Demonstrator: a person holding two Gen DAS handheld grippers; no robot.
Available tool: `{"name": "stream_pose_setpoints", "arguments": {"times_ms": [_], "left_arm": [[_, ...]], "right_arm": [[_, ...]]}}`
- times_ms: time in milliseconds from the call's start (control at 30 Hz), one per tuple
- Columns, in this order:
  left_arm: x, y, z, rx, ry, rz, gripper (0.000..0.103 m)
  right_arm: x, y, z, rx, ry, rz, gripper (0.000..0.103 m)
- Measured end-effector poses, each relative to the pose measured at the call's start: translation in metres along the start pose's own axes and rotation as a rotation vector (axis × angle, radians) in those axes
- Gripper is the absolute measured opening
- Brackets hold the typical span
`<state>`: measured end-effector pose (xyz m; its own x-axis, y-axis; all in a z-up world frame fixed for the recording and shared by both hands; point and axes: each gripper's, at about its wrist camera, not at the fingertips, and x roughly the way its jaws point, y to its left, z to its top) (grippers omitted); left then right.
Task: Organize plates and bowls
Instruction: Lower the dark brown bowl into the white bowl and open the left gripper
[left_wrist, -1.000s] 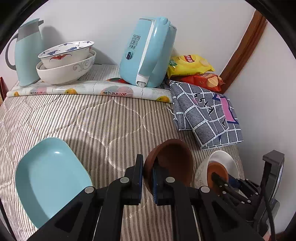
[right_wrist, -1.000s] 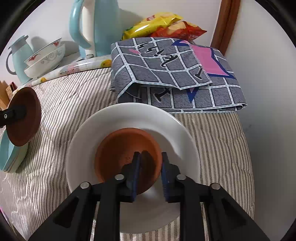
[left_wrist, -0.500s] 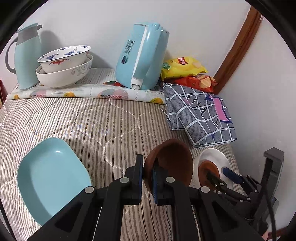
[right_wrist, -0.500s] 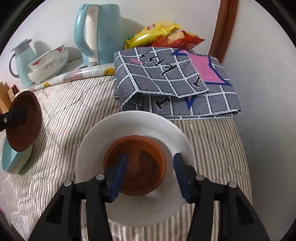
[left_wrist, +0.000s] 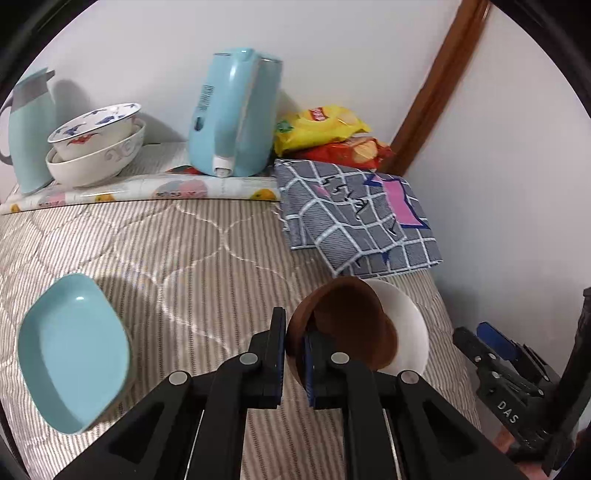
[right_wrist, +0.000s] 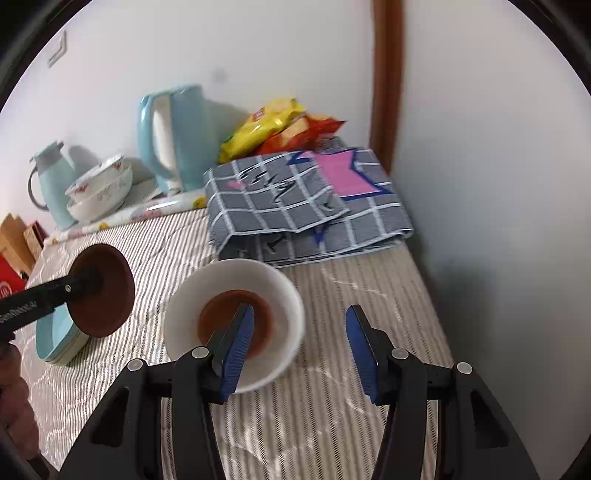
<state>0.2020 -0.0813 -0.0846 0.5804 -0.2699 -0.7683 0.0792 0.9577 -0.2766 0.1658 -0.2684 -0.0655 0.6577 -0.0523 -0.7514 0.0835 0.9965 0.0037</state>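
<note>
The left gripper (left_wrist: 294, 341) is clamped on the rim of a brown bowl (left_wrist: 347, 325), which it holds tilted above the bed, clear of the striped quilt (left_wrist: 192, 251). In the right wrist view this bowl hangs over the near edge of a light-blue dish (right_wrist: 55, 341).

The right gripper (right_wrist: 299, 345) stands with its jaws apart and nothing between the pads. It hovers above the near right part of the bed. Its left blue pad (right_wrist: 236, 350) overlaps the view of a second brown bowl (right_wrist: 236, 323) but does not press on it.

That second brown bowl sits in the centre of a white plate (right_wrist: 280, 295). The plate lies flat on the quilt near the right wall, with a narrow strip of bare quilt between its right rim and the wall.

The light-blue dish lies on the near left of the bed. Between dish and plate the quilt is bare, and this open band runs to the far side.

Beyond the plate, a folded grey checked cloth (left_wrist: 354, 214) lies against the right wall. Its near edge is just beside the plate's far rim.

At the far side, a patterned mat (left_wrist: 147, 192) carries, from left to right, a pale-blue jug (left_wrist: 29, 136), two nested white bowls (left_wrist: 96, 147) and a blue kettle (left_wrist: 232, 114). Snack bags (left_wrist: 325, 136) lie in the far right corner.
</note>
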Motion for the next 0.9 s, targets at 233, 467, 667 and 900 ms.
{"name": "stream_pose_setpoints", "arguments": {"times_ms": [233,467,667,900], "left_arm": [[0.006,-0.023,-0.005,0.032,0.009,-0.002,0.009],[0.014,-0.032,-0.003,0.042,0.02,0.007,0.009],[0.028,-0.043,-0.004,0.066,0.046,0.01,0.009],[0.05,-0.05,-0.005,0.068,0.088,0.017,0.009]], "right_arm": [[-0.019,-0.033,-0.013,0.052,-0.023,-0.03,0.051],[-0.024,-0.054,-0.022,0.09,-0.023,-0.038,0.051],[-0.024,-0.063,-0.03,0.111,-0.023,-0.039,0.051],[-0.017,-0.07,-0.04,0.143,0.002,-0.036,0.051]]}}
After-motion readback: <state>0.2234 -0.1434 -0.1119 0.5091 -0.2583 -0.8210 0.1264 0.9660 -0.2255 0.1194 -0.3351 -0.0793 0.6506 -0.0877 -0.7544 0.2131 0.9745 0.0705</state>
